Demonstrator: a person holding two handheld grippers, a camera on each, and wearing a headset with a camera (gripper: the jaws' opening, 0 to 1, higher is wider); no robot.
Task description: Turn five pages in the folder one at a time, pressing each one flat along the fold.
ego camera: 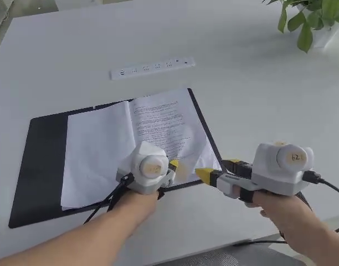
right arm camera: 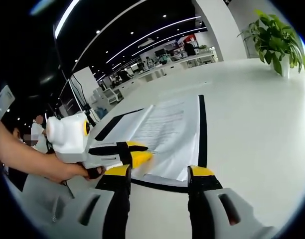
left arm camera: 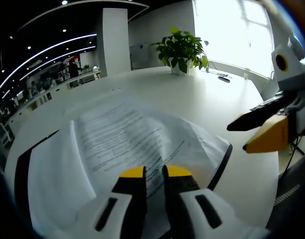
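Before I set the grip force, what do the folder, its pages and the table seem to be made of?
Folder: black, matte and stiff-looking, probably plastic or coated card; its edges lie flat and crisp.
Pages: thin white paper, printed, bowing slightly near the fold.
Table: smooth white top with a soft sheen, perhaps laminate; the look leaves it open.

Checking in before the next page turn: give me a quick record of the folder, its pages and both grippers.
folder: black, lying open on the white table
left page: blank side up
right page: printed text, slightly bowed
left gripper: jaws nearly together at the right page's lower edge; grip on paper unclear
right gripper: jaws open, beside the folder's lower right corner
also on table: power strip, potted plant
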